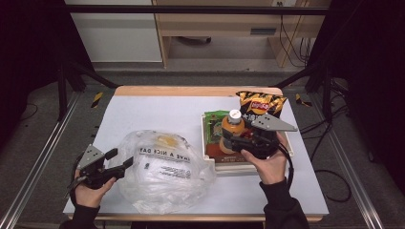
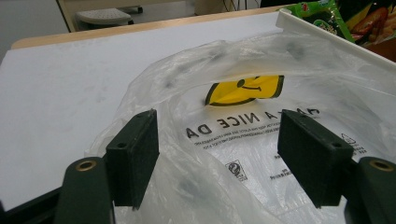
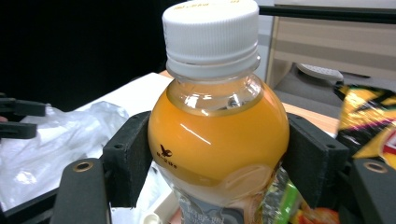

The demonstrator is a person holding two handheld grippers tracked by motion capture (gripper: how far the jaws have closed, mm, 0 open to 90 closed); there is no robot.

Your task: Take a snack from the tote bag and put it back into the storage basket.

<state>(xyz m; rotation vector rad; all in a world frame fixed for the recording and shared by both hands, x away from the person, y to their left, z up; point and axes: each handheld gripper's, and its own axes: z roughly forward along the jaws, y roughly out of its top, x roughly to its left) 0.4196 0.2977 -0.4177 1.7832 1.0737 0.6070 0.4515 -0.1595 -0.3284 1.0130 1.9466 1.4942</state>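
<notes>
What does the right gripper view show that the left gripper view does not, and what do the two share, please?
Right gripper view alone: the right gripper clamped on an orange juice bottle with a white cap, and a chip bag. Left gripper view alone: the left gripper with jaws open over the bag's yellow smiley print, and the white tray. Both: the clear plastic bag and the white table.

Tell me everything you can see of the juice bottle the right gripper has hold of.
The juice bottle is small, of clear plastic, filled nearly to the neck with opaque orange liquid, with a ribbed white screw cap on and a printed label lower down. It stands upright, clamped at its rounded shoulder between the right gripper's black fingers, one pad pressing each side. In the high view it sits over the white tray, near the chip bag; whether its base rests on anything is hidden.
</notes>
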